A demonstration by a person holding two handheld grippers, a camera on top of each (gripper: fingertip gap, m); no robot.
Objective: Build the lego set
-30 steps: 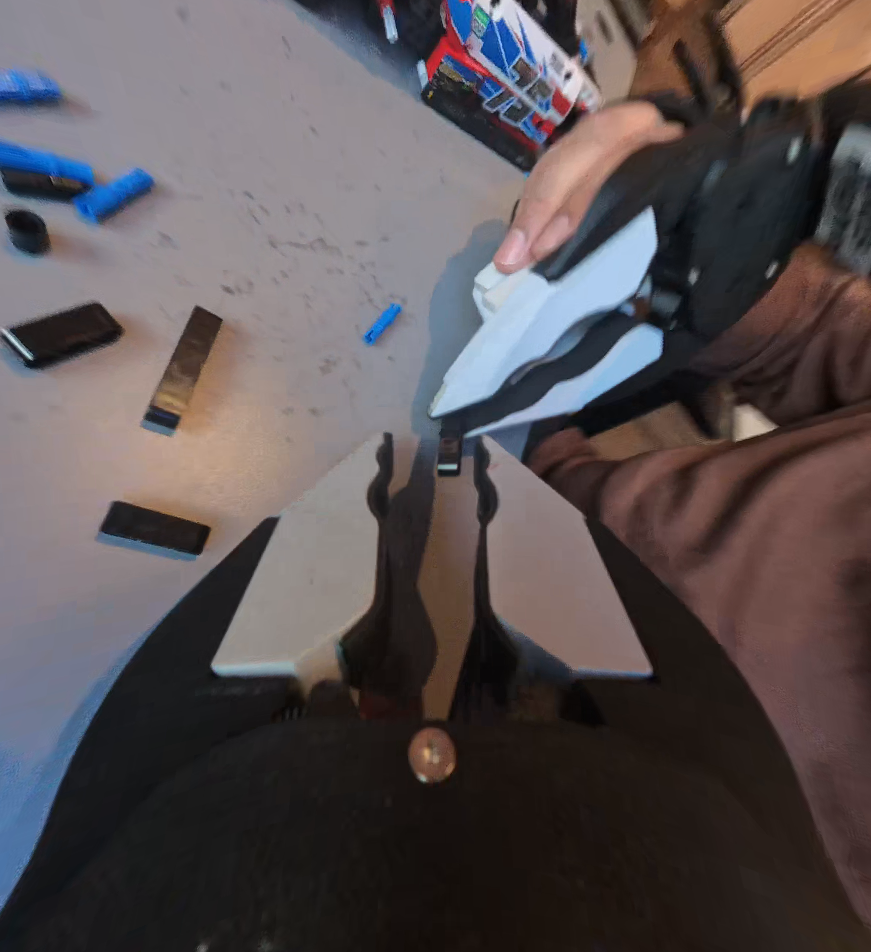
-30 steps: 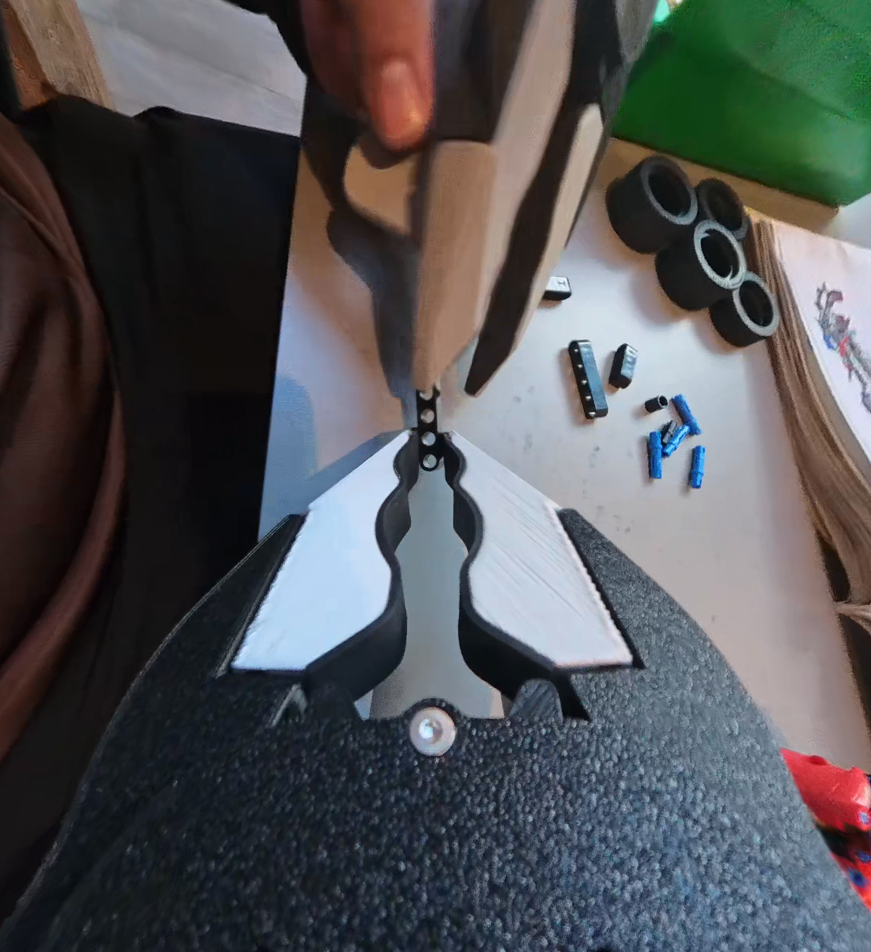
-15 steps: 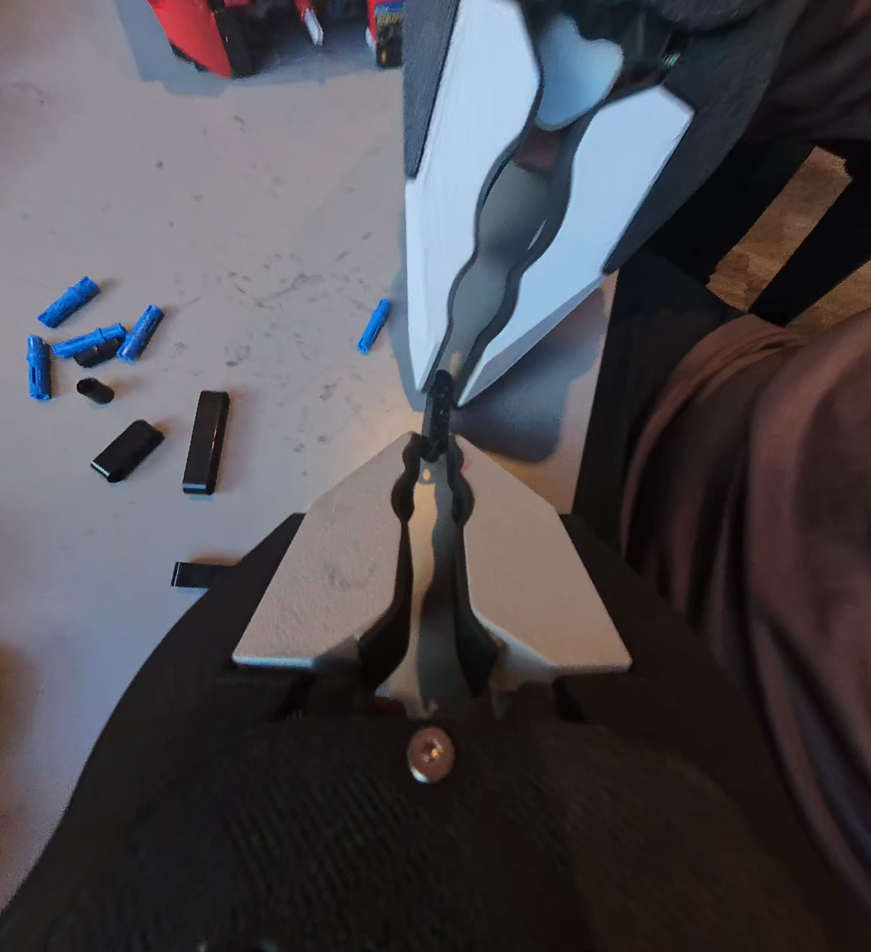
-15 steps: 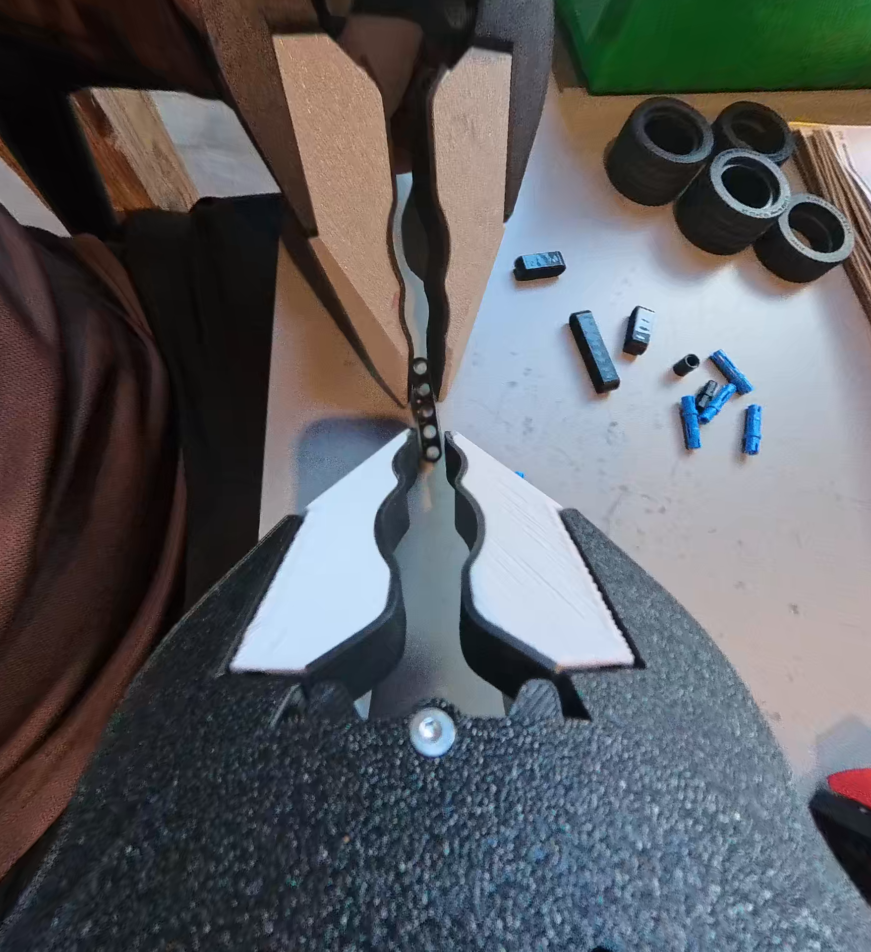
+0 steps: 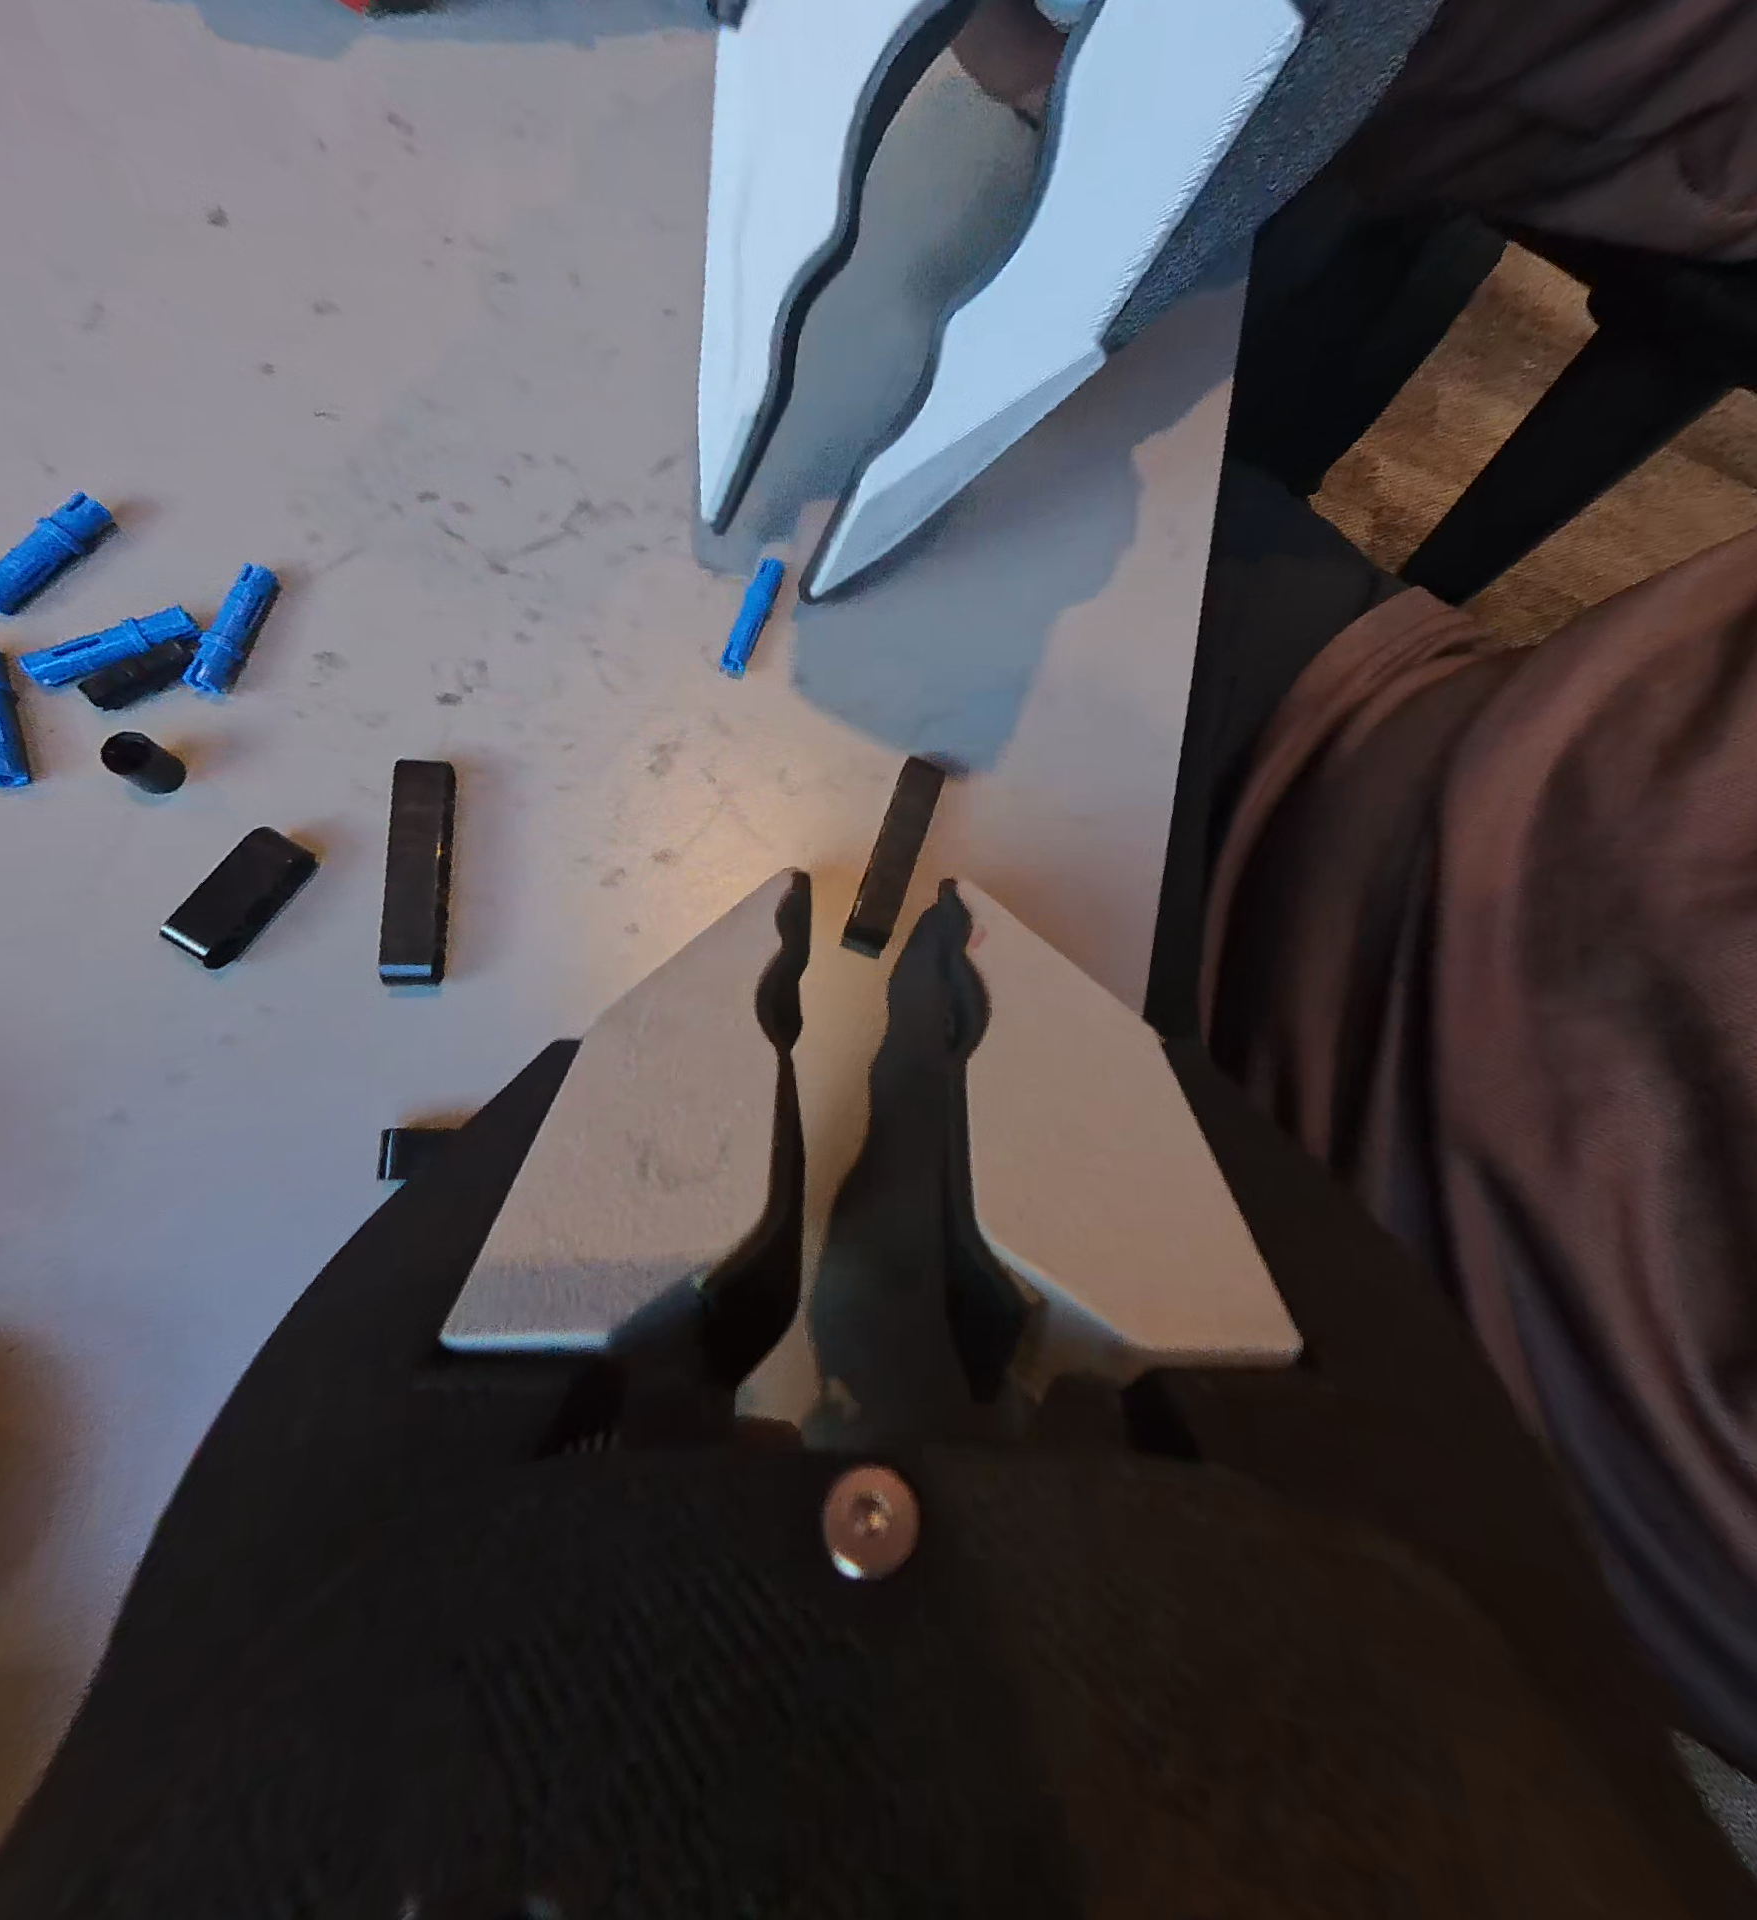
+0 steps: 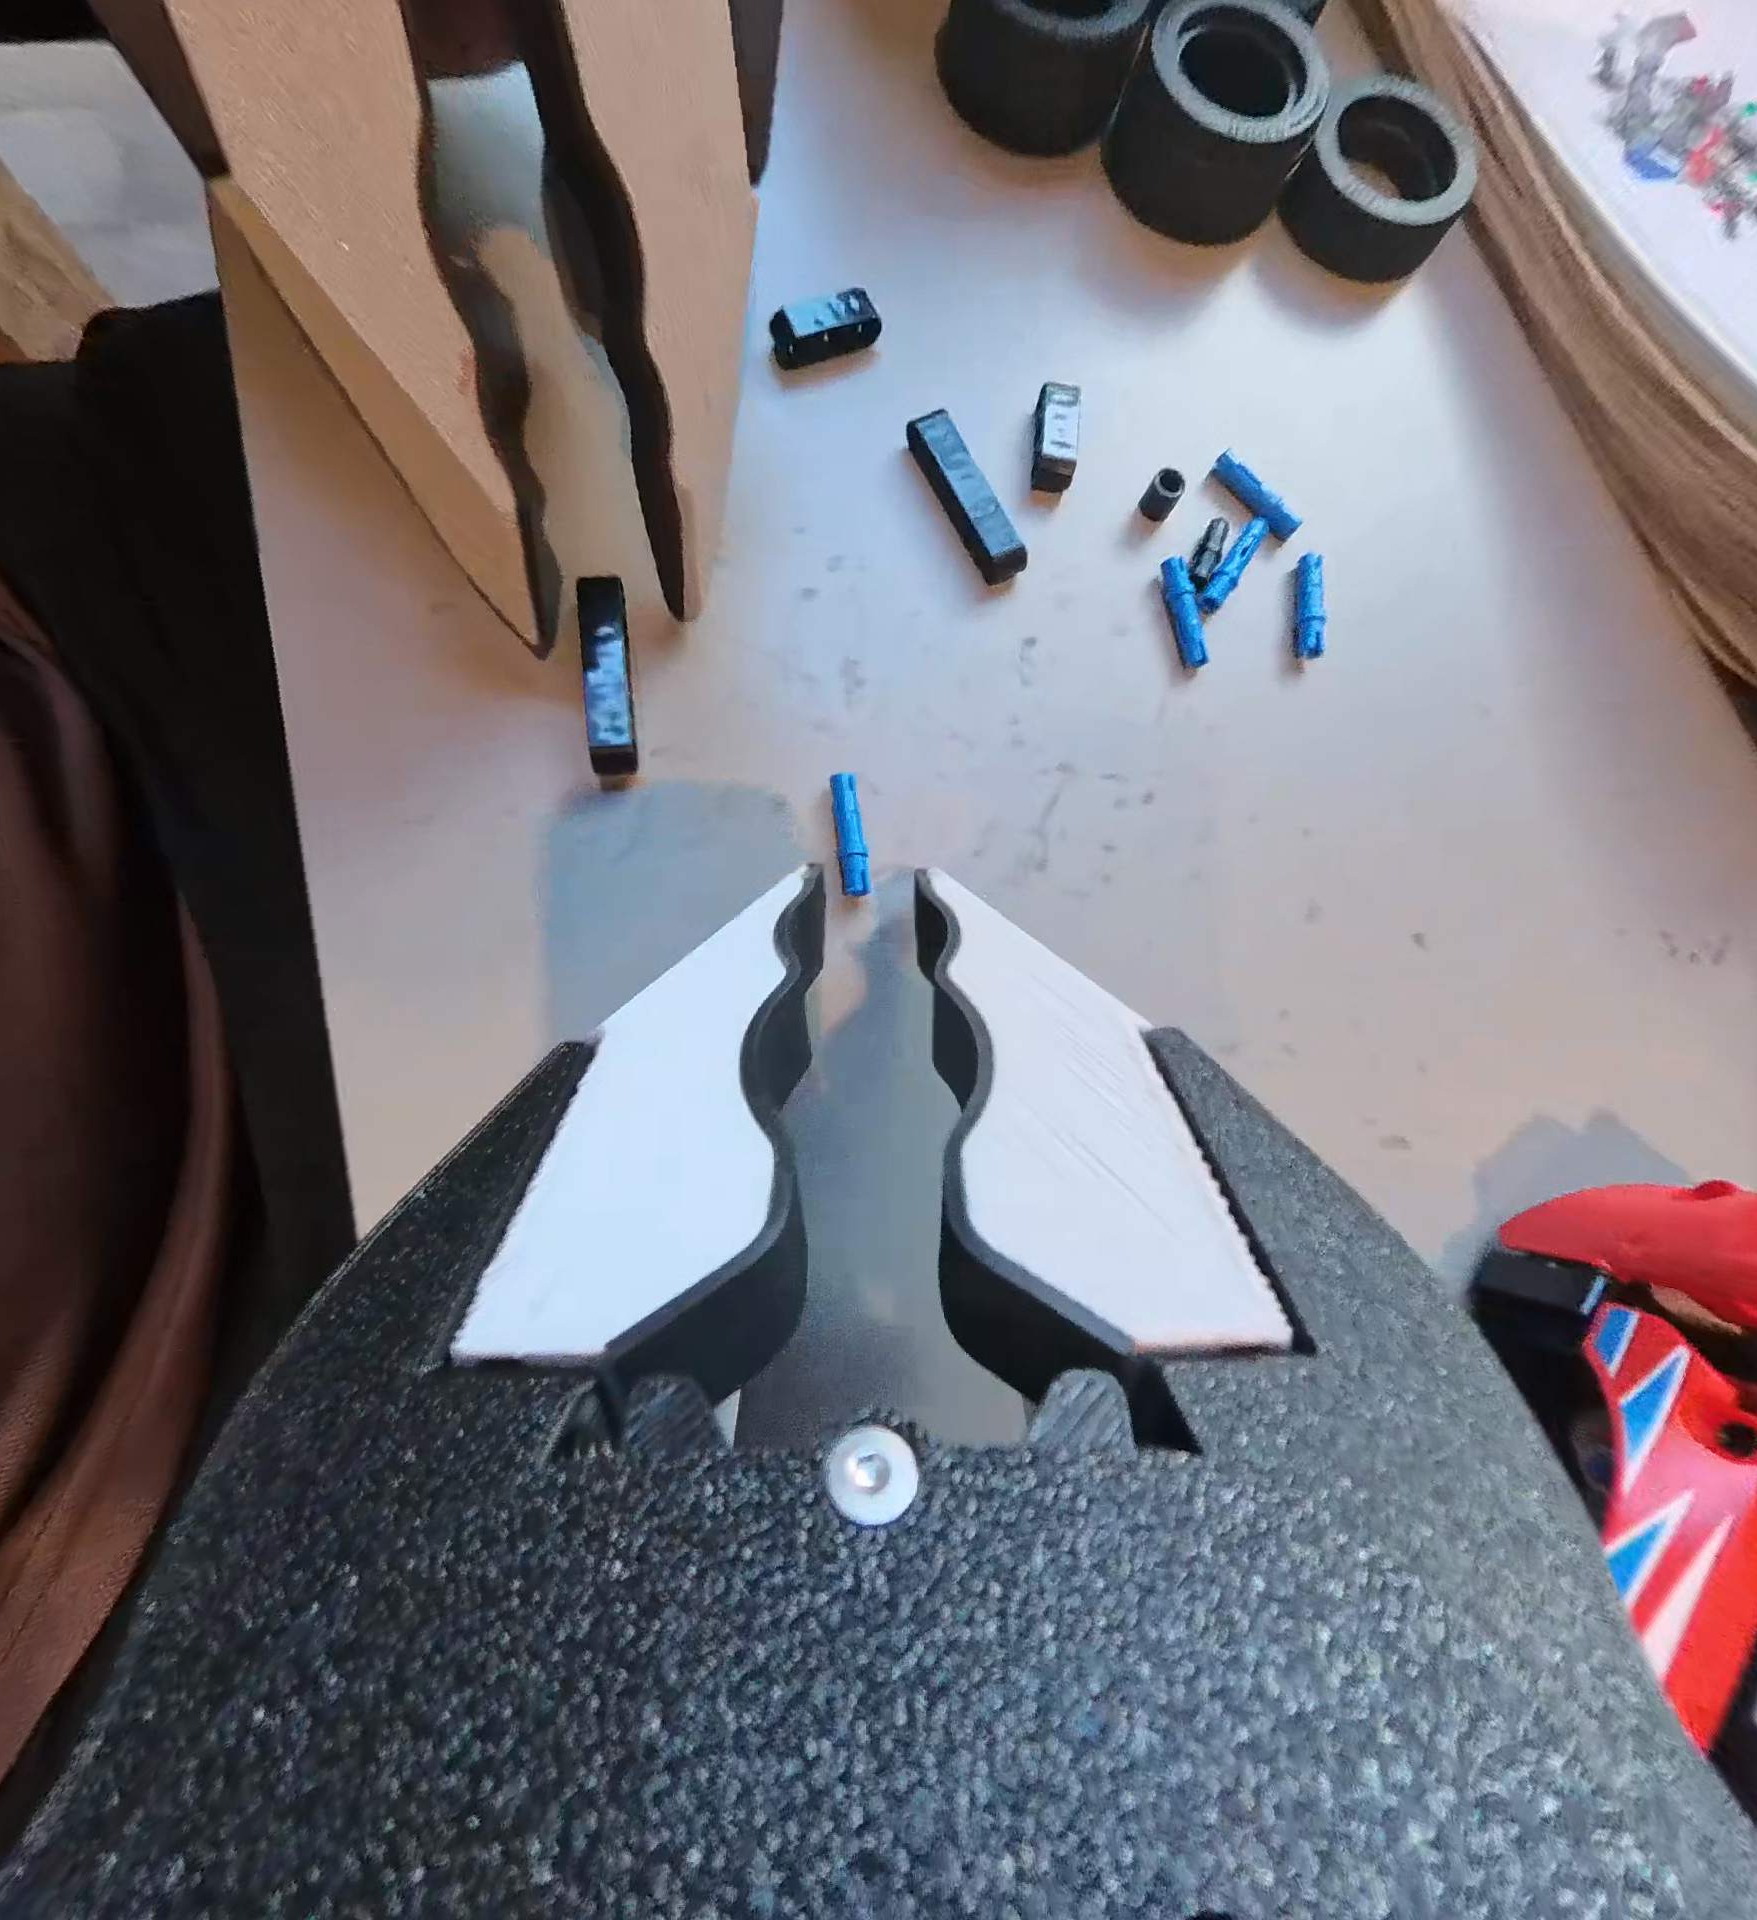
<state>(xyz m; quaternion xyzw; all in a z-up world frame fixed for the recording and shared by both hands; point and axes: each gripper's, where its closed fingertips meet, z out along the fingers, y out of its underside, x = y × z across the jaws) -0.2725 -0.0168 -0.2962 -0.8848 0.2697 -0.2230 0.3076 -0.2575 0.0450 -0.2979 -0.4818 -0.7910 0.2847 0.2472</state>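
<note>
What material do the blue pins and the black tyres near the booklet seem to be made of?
The blue pins look like hard moulded plastic: saturated colour, crisp ridges, slight sheen. The black tyres look like matte rubber, dull and finely textured, though the pictures cannot confirm that they are soft.

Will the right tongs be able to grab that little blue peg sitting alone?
Probably yes. The right tongs are open, and the lone blue peg lies just ahead of their tips with nothing between them.

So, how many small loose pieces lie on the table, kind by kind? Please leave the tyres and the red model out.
Blue pins: 5
Long black beams: 4
Black round sleeve: 1
Short black piece among the blue pins: 1
Total: 11
</note>
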